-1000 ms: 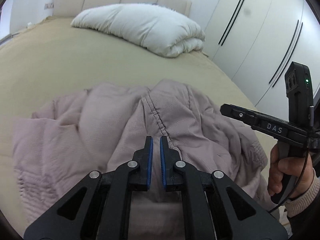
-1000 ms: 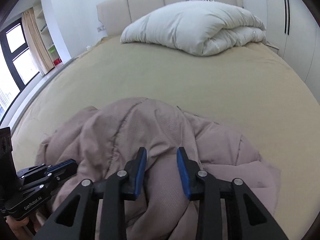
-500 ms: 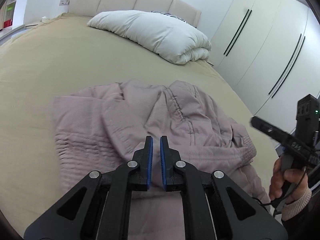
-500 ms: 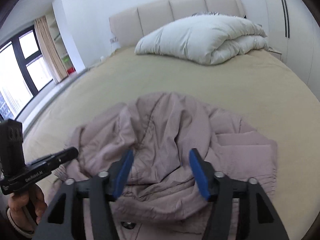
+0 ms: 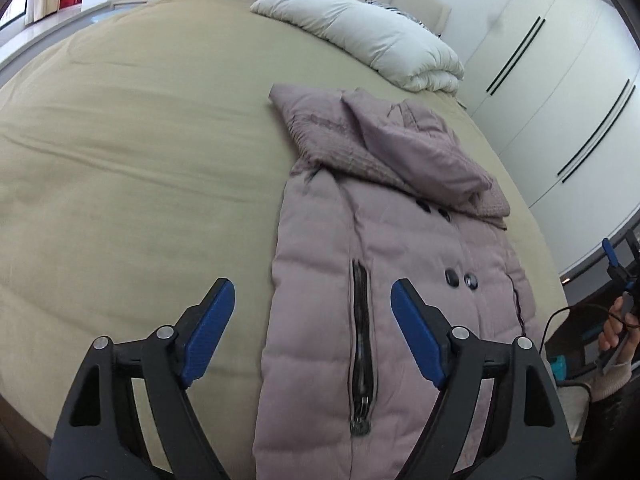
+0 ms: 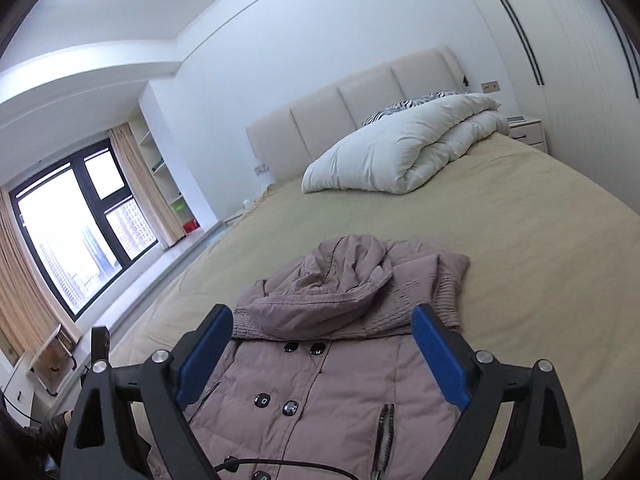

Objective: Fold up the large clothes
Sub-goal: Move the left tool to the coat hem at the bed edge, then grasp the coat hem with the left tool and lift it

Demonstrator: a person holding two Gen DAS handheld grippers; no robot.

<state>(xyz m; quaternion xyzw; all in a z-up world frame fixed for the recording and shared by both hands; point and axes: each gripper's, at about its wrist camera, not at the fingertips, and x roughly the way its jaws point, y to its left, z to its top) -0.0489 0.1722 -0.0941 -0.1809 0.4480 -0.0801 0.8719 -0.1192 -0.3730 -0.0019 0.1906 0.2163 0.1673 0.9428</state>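
Observation:
A mauve quilted hooded coat [image 5: 400, 264] lies front-up on the beige bed [image 5: 140, 152], hem near me, hood [image 5: 420, 148] at the far end. Dark buttons and a black pocket zip [image 5: 362, 344] show. My left gripper [image 5: 312, 328] is open and empty, above the coat's left edge near the hem. My right gripper [image 6: 324, 354] is open and empty, above the coat [image 6: 332, 392] with its hood [image 6: 332, 280] beyond the fingertips. The right gripper also shows at the right edge of the left wrist view [image 5: 618, 280].
A folded white duvet [image 6: 404, 148] lies at the padded headboard [image 6: 352, 96]. White wardrobes [image 5: 560, 80] stand along the right of the bed. A window [image 6: 72, 232] with curtains is on the left. A black cable [image 6: 280, 464] crosses the coat's hem.
The crumpled coat now lies spread out flat, front up. Both grippers have opened wide and pulled back toward the hem; the left had been shut.

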